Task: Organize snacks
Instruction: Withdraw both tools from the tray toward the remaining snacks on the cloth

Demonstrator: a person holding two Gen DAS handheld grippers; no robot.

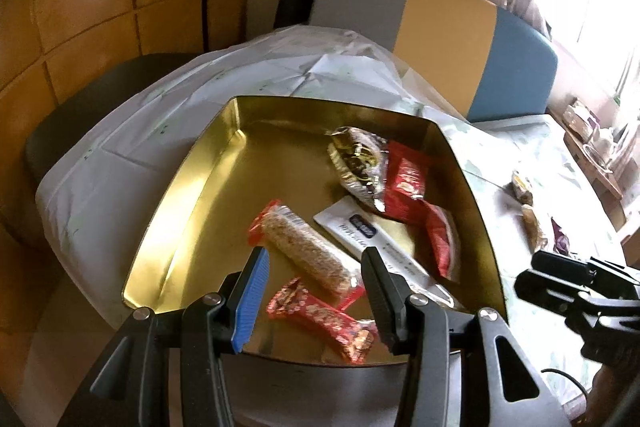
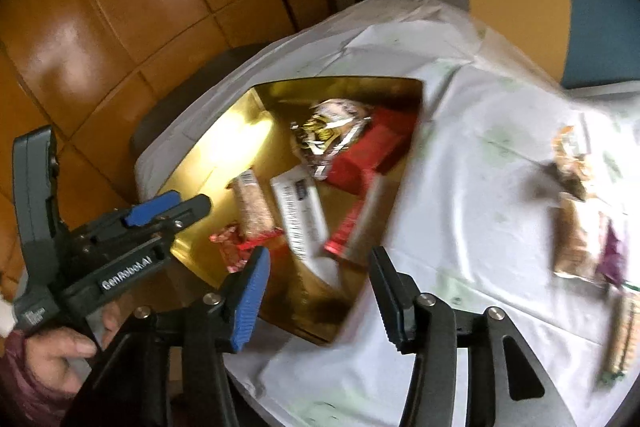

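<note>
A gold tin tray sits on the white tablecloth and holds several snacks: a cereal bar, a red-wrapped bar, a white sachet, red packets and a dark foil pack. My left gripper is open and empty just above the tray's near end. My right gripper is open and empty over the tray's near right corner. Loose snacks lie on the cloth to the right, blurred. The left gripper also shows in the right wrist view.
The tablecloth hangs over the table edge on the left. A grey, yellow and blue chair back stands behind the table. Clutter sits at the far right by the window. Brown floor tiles lie to the left.
</note>
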